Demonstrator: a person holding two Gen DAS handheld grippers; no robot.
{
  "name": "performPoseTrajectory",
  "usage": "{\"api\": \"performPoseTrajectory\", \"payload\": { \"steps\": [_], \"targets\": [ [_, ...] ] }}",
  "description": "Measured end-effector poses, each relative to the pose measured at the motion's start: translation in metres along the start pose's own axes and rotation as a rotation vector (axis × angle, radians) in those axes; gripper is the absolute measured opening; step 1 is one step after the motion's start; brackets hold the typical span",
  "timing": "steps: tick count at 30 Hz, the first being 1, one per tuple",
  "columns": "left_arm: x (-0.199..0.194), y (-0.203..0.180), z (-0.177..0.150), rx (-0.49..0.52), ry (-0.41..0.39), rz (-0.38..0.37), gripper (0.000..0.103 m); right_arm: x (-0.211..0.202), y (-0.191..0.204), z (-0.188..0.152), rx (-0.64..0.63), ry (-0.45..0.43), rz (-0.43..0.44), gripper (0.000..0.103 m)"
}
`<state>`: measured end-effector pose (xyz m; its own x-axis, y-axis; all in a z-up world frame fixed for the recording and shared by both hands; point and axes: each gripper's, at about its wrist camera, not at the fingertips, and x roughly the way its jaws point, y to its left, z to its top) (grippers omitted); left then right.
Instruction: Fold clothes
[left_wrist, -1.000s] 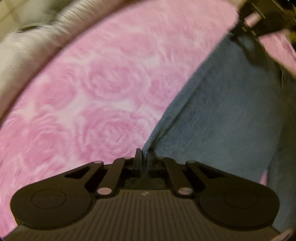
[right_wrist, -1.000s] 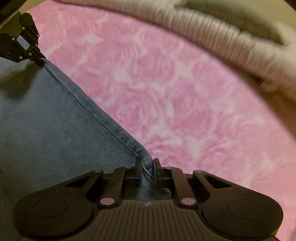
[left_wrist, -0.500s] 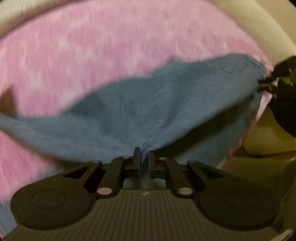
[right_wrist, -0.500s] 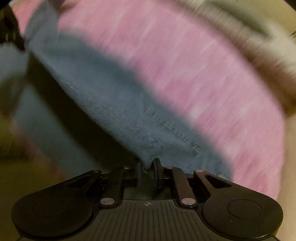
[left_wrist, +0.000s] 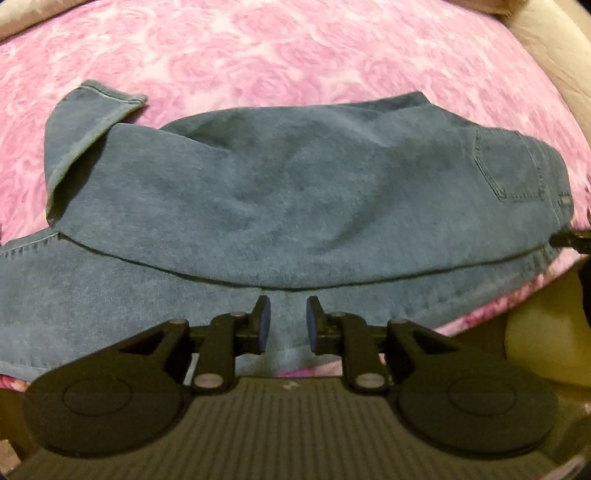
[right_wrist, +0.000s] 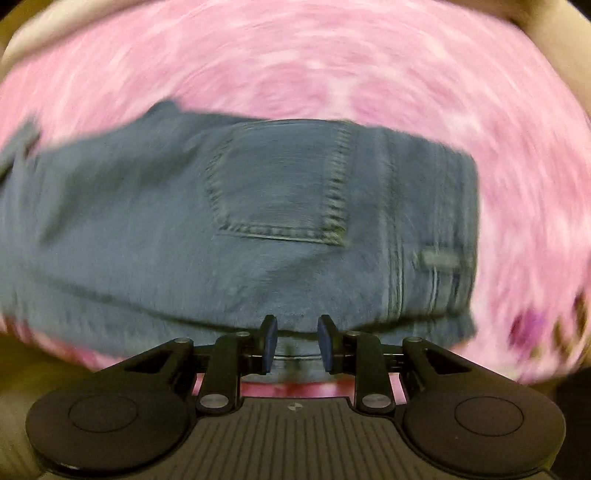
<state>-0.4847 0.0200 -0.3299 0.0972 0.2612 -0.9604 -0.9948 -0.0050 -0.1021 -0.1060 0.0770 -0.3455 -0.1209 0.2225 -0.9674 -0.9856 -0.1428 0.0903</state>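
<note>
Nearest me, my left gripper (left_wrist: 284, 319) has just been opening; its blue pads stand apart over the near edge of the jeans (left_wrist: 295, 192), pressing on nothing. My right gripper (right_wrist: 295, 341) has likewise just been opening and hangs empty above the waistband end.

Beyond the fingers, the jeans lie on the pink rose-patterned blanket (left_wrist: 258, 48), doubled lengthwise, the upper layer set slightly back from the lower. A back pocket (right_wrist: 280, 184) faces up.

I judge this fold just released. Next I would need to gather the leg ends and bring them toward the waist.

One cuff (left_wrist: 107, 96) is turned up at the far left. The right view is smeared with blur, and the jeans run off the left view's left edge.
</note>
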Motion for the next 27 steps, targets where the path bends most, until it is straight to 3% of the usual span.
{"api": "performPoseTrajectory", "payload": {
  "steps": [6,9,12,18,21,24,27],
  "targets": [
    [0.021,0.026,-0.006,-0.076,-0.132,-0.092,0.017,0.014,-0.033,-0.034,0.513,-0.156,0.198,0.028],
    [0.027,0.049,-0.011,-0.124,-0.215,-0.14,0.017,0.024,-0.036,-0.049,0.658,-0.266,0.259,0.028],
    [0.033,0.076,-0.019,-0.17,-0.304,-0.175,0.019,0.029,-0.027,-0.06,0.669,-0.383,0.262,0.032],
    [0.041,0.118,-0.052,-0.227,-0.45,-0.174,0.02,0.039,-0.012,-0.085,0.622,-0.573,0.287,0.039],
    [0.036,0.134,-0.075,-0.303,-0.468,-0.155,0.02,0.038,-0.008,-0.105,0.624,-0.662,0.299,0.039],
    [0.03,0.148,-0.098,-0.386,-0.479,-0.134,0.02,0.033,-0.002,-0.117,0.665,-0.666,0.291,0.04],
    [0.018,0.163,-0.11,-0.462,-0.53,-0.166,0.025,0.024,-0.007,-0.122,0.699,-0.632,0.364,0.042]
  ]
}}
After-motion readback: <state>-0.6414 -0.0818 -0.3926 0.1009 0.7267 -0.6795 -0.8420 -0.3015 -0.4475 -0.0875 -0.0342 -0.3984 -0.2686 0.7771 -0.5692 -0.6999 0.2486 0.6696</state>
